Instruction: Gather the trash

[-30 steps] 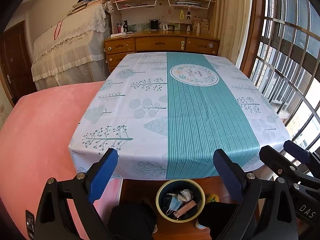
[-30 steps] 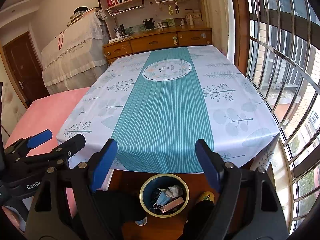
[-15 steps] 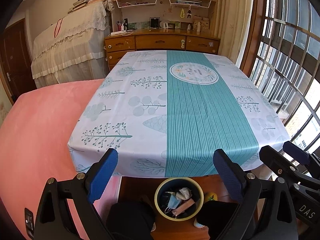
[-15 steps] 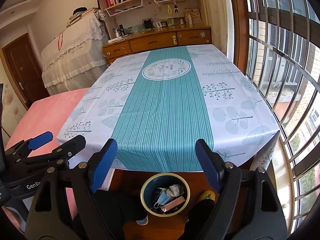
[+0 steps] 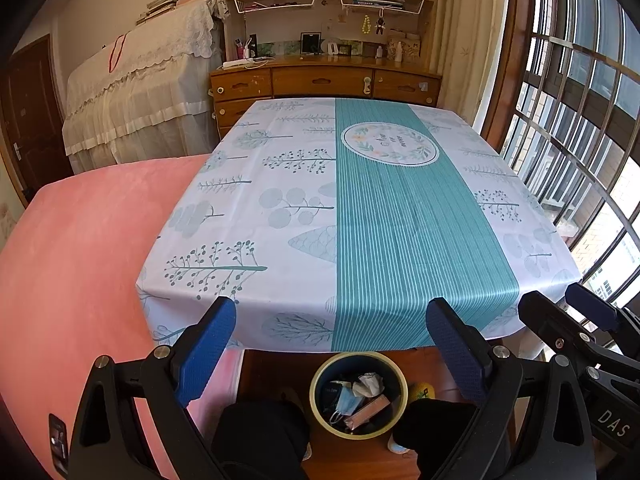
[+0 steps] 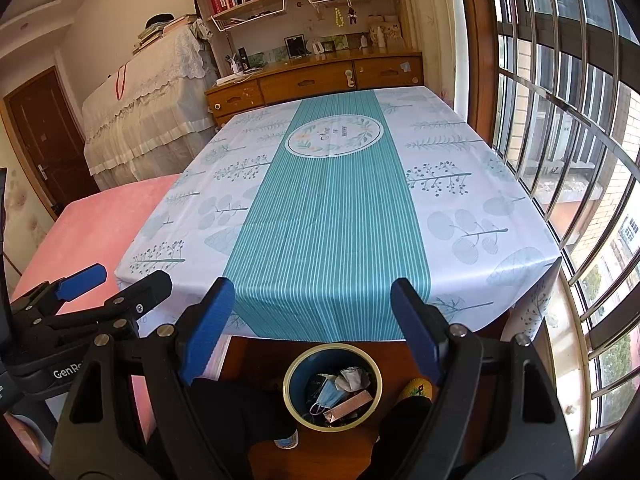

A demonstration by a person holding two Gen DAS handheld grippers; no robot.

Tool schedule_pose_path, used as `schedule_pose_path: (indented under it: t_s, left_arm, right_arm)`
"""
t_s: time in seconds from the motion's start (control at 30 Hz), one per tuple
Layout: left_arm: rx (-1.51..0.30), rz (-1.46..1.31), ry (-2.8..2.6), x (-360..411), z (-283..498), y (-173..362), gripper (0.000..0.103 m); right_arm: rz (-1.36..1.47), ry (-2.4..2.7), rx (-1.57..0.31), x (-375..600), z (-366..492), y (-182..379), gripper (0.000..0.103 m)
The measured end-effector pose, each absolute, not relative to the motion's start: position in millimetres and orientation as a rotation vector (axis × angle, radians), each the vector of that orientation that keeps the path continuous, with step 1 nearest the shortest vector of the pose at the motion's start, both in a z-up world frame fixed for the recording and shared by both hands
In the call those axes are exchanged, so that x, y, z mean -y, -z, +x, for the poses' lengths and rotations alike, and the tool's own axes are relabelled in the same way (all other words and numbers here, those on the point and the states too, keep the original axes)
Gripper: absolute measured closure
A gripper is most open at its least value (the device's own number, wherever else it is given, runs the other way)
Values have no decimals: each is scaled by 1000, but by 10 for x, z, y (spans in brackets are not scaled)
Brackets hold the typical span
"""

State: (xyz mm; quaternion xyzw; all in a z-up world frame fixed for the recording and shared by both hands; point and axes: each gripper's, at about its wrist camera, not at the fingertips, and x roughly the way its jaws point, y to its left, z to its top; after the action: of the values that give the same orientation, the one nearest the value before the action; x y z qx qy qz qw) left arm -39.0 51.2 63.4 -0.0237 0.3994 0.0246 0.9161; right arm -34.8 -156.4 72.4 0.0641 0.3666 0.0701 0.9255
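Hovering side by side, left tool (image 5: 332,352) and right tool (image 6: 312,328) both spread, empty; trash bin (image 6: 332,386) sits directly below between their tips, table (image 6: 332,208) bare ahead.

1. The left gripper (image 5: 334,330) points forward and a little down, with its jaws wide apart and nothing between them.
2. Its blue pads (image 5: 208,350) stand at 7 o'clock and 5 o'clock in the left wrist view.
3. The right gripper (image 6: 314,316) has the same pose, jaws spread wide and empty.
4. The two grippers are side by side: in the right wrist view the left one shows at 8 o'clock, and in the left wrist view the right one shows at 4 o'clock.
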Motion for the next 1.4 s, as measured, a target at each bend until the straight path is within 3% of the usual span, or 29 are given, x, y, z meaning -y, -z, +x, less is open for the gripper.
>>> schedule_pose_path:
  t_s: [1.4]
  left_arm:
    - [-848,-155,-76,-877,-249,-437,8]
  right_arm:
    - [74,-150,-819,1025,-67,-572,25]
